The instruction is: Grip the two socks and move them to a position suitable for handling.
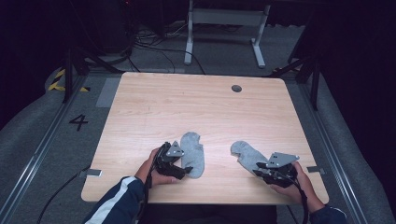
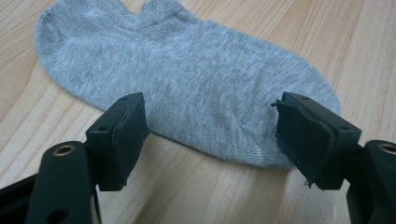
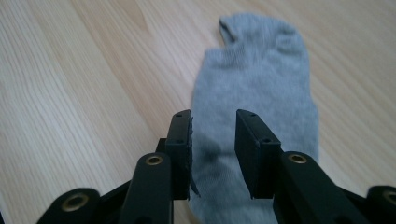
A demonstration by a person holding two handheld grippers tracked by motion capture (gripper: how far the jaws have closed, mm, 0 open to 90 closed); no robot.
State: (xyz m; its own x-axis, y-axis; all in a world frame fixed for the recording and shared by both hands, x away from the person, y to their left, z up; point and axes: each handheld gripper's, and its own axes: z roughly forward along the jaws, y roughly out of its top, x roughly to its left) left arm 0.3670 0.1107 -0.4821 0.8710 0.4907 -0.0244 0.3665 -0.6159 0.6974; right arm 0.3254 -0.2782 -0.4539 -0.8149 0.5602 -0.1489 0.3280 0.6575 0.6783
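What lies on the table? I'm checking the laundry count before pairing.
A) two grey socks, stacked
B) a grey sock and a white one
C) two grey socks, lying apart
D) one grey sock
C: the high view shows a left grey sock and a right grey sock with bare table between them.

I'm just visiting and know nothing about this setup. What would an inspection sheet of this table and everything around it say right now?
Surface: pale wooden table, with a round dark grommet.
Job's things: two grey knitted ankle socks lying flat and apart, the left sock and the right sock.
Clutter: nothing seen.
Grippers: left gripper open, jaws wide, over the left sock's edge; right gripper open narrowly, right sock under the gap, not pinched.
Cables: black cable trailing off the table's left; more tangled on the floor behind.
Surroundings: grey floor, white frame, numeral 4 marking.
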